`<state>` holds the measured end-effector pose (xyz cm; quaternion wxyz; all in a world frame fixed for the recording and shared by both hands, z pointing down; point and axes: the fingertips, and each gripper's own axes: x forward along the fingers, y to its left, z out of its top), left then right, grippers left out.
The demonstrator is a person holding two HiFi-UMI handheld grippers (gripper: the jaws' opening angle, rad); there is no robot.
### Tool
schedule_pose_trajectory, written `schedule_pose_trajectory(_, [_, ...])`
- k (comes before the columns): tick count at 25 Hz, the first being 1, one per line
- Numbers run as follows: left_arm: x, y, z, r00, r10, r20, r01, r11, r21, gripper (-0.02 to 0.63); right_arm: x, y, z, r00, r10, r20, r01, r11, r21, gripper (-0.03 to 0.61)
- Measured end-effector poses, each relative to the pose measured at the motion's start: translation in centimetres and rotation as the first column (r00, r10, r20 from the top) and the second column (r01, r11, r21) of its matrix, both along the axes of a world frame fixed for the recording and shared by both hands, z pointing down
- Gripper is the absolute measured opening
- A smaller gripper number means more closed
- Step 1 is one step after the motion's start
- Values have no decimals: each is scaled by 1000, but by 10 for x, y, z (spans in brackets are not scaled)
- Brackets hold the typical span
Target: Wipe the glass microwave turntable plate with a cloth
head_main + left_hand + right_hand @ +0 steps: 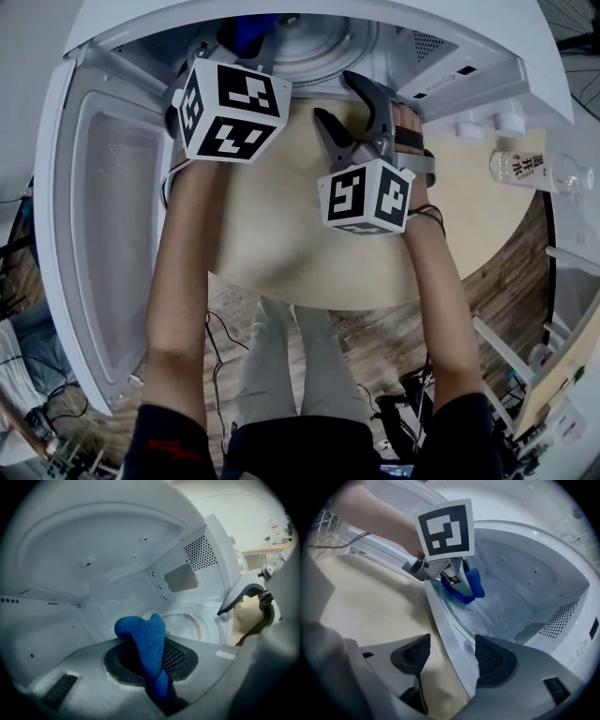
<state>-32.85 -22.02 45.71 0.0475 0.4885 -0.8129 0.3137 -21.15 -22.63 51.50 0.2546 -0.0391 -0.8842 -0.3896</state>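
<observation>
Round beige table point(281, 244) under a white microwave point(469, 56), its door point(103, 234) swung wide to the left, and both arms are reaching for the opening. The left gripper point(151, 654) is up inside the cavity with its jaws clamped tight on a blue cloth point(145, 641), which bunches up above the pads. From the right gripper view that cloth sits low at the near side of the glass plate point(499, 613) and looks pressed onto it. The plate itself lies flat on the microwave floor, on its turntable spot. Over to the right gripper point(452, 656) – jaws spread wide, gripping nothing, with the microwave's white front edge running between them; whether either pad touches it is hard to call. It hangs at the mouth of the oven, just beside the left one. A water bottle point(530, 171) lies on the table off to the right, well apart from the action.
</observation>
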Motion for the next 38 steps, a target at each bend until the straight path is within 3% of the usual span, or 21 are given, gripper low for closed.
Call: schedule_pose_trajectory(38, [45,-51,0,987,150,-58,-149,988,26,57,-1,0,0,1000,4,0,-4,1000,-2,290])
